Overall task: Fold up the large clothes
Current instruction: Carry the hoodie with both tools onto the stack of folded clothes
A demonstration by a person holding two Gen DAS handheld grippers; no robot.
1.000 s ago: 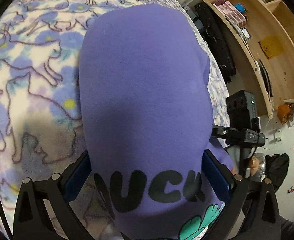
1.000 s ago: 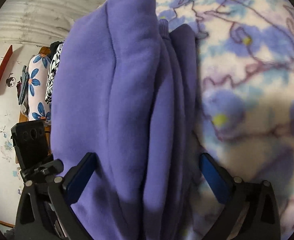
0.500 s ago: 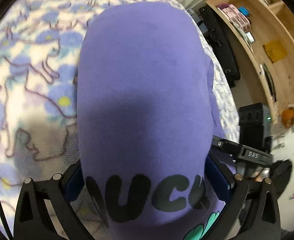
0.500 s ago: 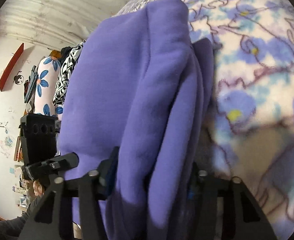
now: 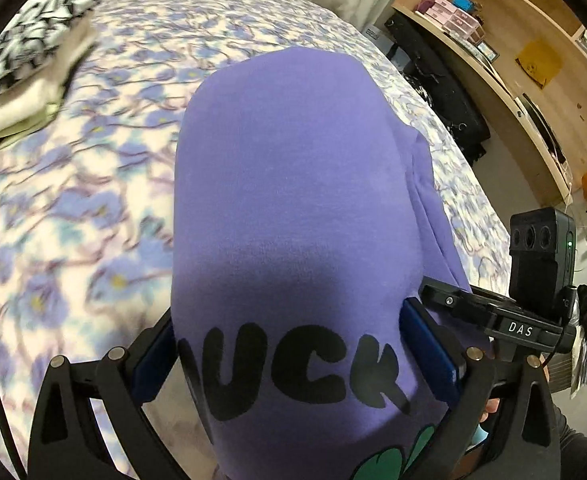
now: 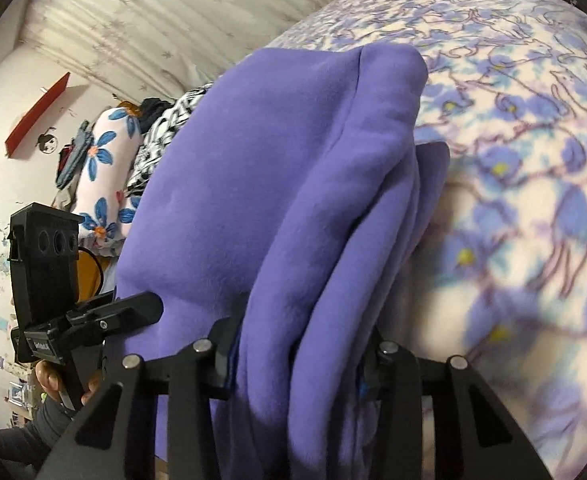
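A folded purple sweatshirt (image 5: 293, 184) with black letters hangs just above the cat-print blanket (image 5: 73, 220). My left gripper (image 5: 291, 348) spans the bundle's full width, a blue pad against each side. The right gripper (image 6: 299, 352) is closing its jaws on the stacked edges of the sweatshirt (image 6: 277, 184), which bunch between the pads. In the left wrist view the right gripper's camera block (image 5: 541, 264) shows beside the bundle. In the right wrist view the left gripper's block (image 6: 45, 272) shows with a hand (image 6: 49, 376) under it.
Folded clothes, black-and-white on cream (image 5: 25, 68), lie at the bed's far left. Wooden shelves (image 5: 533, 60) and a black case (image 5: 445, 100) stand to the right of the bed. A floral pillow (image 6: 109, 176) lies near the curtain. Blanket (image 6: 533, 160) stretches to the right.
The right jaws went from wide apart to clamped on the folded edges. Both grippers rose with the sweatshirt, so the bed dropped away and the folded pile came into view.
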